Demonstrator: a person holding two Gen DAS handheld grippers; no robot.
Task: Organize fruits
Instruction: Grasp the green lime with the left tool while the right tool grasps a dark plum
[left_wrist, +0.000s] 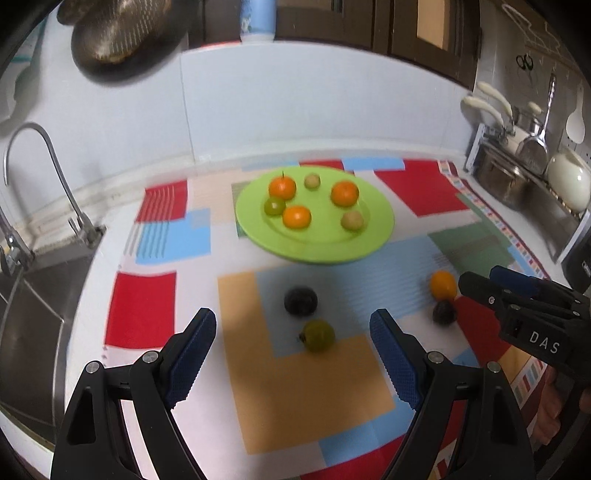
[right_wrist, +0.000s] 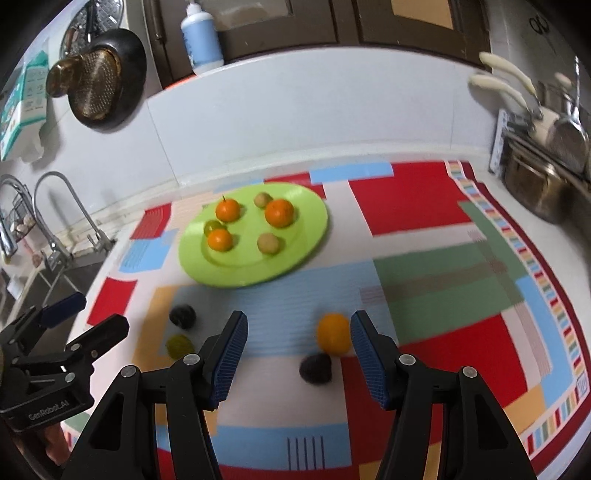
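Green plate (left_wrist: 255, 236), upper centre: 3 oranges, 3 greenish fruits.
Below it 4 loose fruits; left gripper (left_wrist: 293, 349) & right gripper (right_wrist: 299, 350) both released, empty.

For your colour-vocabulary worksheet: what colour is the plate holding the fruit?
Lime green plate, clearest in the left wrist view.
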